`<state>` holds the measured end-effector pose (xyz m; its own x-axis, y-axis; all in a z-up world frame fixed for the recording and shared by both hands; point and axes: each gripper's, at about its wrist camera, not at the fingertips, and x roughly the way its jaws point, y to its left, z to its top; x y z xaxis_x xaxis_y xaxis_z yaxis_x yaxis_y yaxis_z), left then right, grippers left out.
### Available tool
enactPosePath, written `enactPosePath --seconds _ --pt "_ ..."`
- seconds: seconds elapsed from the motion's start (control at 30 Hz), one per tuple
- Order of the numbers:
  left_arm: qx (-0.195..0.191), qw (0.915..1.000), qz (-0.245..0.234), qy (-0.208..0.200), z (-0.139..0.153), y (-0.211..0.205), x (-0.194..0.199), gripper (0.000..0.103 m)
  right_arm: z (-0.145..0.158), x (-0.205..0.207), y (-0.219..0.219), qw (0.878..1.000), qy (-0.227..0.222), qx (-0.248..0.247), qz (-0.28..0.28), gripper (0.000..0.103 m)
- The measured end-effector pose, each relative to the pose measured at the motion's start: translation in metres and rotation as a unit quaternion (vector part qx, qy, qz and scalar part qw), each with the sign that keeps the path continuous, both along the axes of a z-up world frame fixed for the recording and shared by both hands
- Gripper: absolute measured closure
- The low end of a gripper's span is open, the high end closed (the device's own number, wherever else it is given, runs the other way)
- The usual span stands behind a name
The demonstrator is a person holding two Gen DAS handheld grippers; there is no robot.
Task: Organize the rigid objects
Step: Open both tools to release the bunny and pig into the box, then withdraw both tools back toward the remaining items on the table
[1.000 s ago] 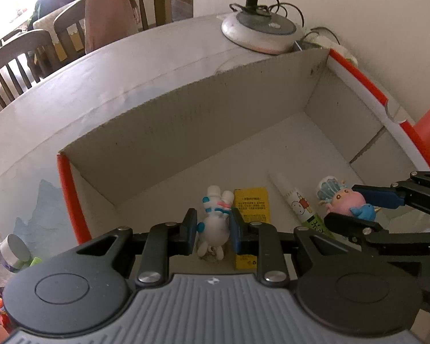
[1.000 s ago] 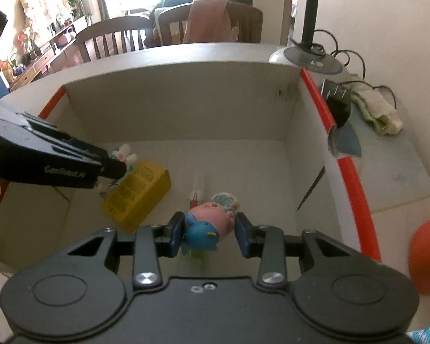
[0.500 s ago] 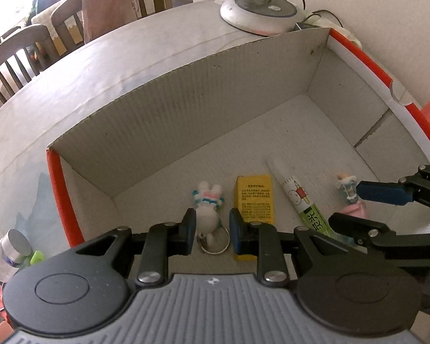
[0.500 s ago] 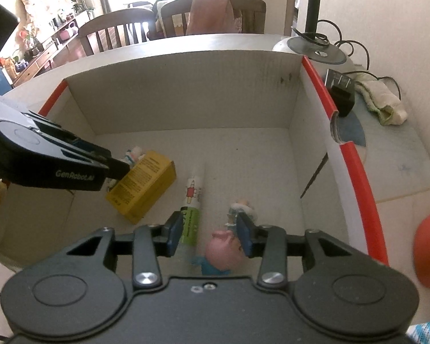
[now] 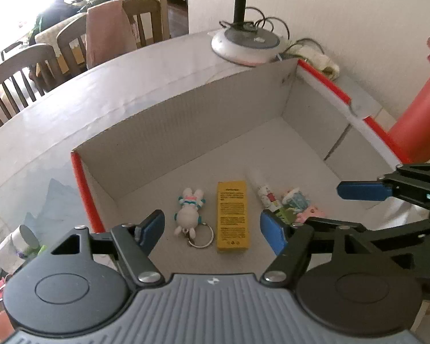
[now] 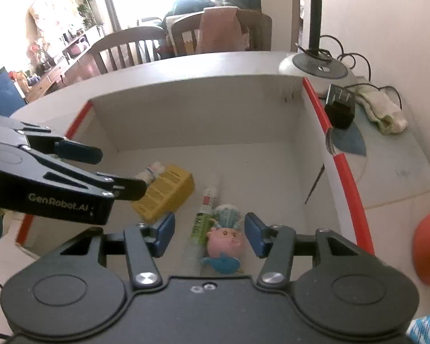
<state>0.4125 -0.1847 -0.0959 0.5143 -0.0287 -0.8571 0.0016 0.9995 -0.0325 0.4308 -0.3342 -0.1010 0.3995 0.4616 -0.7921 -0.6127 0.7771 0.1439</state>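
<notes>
both grippers hang over the cardboard box (image 5: 163, 132), each with fingers spread wide and holding nothing. on the box floor lie the rabbit keychain (image 5: 189, 210), the yellow box (image 5: 232, 215), the tube (image 5: 268, 197) and the pink figure (image 6: 225, 239), side by side in a row. i judge the step is to leave the box cleanly: the left gripper (image 5: 212, 229) and the right gripper (image 6: 209, 233) should rise straight, fingers apart, touching no toy. only the left view shows the small jar (image 5: 14, 243) outside the box; only the right view shows the black adapter (image 6: 339, 109).
</notes>
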Motion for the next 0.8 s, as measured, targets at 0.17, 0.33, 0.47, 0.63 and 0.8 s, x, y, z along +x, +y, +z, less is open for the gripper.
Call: enactPosePath --seconds 0.17,0.33,0.47,0.63,0.8 --pt "-0.024 0.9993 0.022 -0.017 0.016 0.011 -0.016 0.03 0.013 -0.009 0.003 1.0 -0.006 0.019 0.008 0.04" --pt "-0.039 0.9978 0.036 -0.039 0.031 0.021 -0.038 0.03 0.028 -0.022 0.008 0.999 -0.021 0.038 0.025 0.031" --pt "-0.046 0.9962 0.045 -0.059 0.044 0.028 -0.057 0.03 0.038 -0.034 0.012 0.998 -0.026 0.054 0.033 0.02" --pt "-0.058 0.9936 0.052 -0.082 0.057 0.039 -0.083 0.024 0.052 -0.055 0.02 0.996 -0.039 0.066 0.039 0.015" --pt "-0.072 0.9906 0.057 -0.101 0.066 0.055 -0.111 0.023 0.064 -0.082 0.033 0.995 -0.052 0.072 0.04 0.013"
